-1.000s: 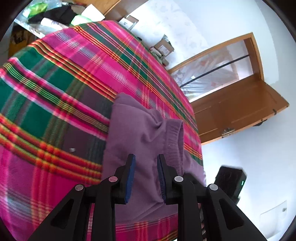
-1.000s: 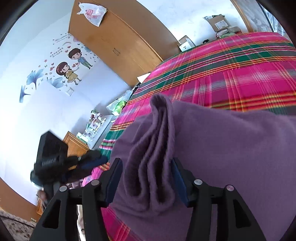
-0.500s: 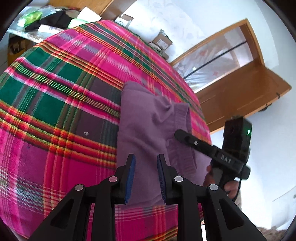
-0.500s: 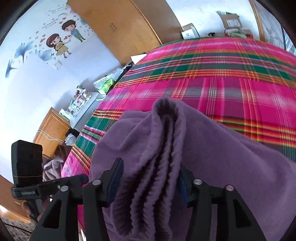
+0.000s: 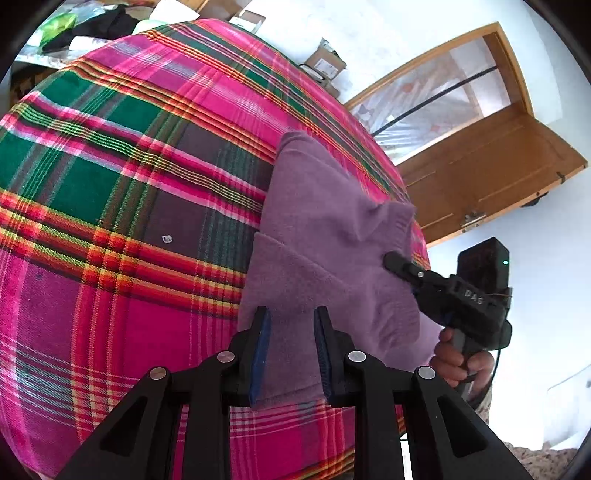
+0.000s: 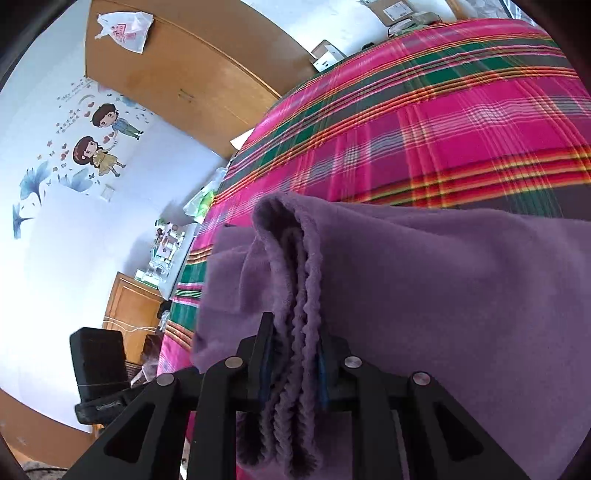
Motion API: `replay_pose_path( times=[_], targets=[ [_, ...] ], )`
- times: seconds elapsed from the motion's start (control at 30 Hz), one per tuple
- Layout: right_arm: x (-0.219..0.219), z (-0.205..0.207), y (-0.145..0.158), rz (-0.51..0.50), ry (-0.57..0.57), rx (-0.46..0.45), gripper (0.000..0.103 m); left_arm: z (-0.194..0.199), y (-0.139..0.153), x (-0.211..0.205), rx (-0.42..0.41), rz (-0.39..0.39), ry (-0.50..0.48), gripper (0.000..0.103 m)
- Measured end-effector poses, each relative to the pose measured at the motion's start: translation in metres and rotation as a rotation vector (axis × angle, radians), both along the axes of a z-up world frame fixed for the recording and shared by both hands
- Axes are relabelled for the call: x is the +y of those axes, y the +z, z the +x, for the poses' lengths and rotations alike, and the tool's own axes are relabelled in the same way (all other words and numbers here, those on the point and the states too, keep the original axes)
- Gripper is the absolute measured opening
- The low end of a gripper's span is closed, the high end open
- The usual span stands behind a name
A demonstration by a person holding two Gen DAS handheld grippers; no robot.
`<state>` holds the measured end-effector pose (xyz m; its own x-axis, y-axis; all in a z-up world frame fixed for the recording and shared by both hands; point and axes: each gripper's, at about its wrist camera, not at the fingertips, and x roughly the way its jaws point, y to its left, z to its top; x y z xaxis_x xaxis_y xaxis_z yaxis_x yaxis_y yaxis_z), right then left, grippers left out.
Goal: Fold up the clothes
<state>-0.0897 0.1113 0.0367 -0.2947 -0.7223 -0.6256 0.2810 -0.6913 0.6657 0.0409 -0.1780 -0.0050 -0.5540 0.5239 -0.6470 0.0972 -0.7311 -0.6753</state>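
Near bedspread [image 5: 110,206] edge, right gripper [image 6: 291,365] pinches garment [image 6: 424,295] (layered hem).

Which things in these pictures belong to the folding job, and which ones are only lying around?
Belong to the job:
- purple garment
- right gripper, shut on its bunched edge
- left gripper, open over the garment
- plaid bedspread, the work surface

Only lying around:
- cardboard boxes
- wooden wardrobe
- plastic bag on top of it
- cartoon wall stickers

Plaid bedspread [image 5: 110,221] open left of purple garment [image 5: 325,236].
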Motion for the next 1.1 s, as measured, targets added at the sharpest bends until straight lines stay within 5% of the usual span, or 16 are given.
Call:
replay_pose_path(
  times=[0.3, 0.8, 1.1],
  targets=[
    [-0.003, -0.007, 0.003, -0.003, -0.011, 0.039, 0.027, 0.008, -0.001, 0.0, 0.001, 0.005, -0.011, 0.025],
    [0.027, 0.005, 0.046, -0.11, -0.061, 0.12, 0.017, 0.002, 0.008, 0.012, 0.025, 0.001, -0.021, 0.025],
    [0.059, 0.012, 0.039, -0.108, -0.133, 0.107, 0.017, 0.001, 0.01, 0.025, 0.022, -0.005, -0.046, 0.025]
  ],
)
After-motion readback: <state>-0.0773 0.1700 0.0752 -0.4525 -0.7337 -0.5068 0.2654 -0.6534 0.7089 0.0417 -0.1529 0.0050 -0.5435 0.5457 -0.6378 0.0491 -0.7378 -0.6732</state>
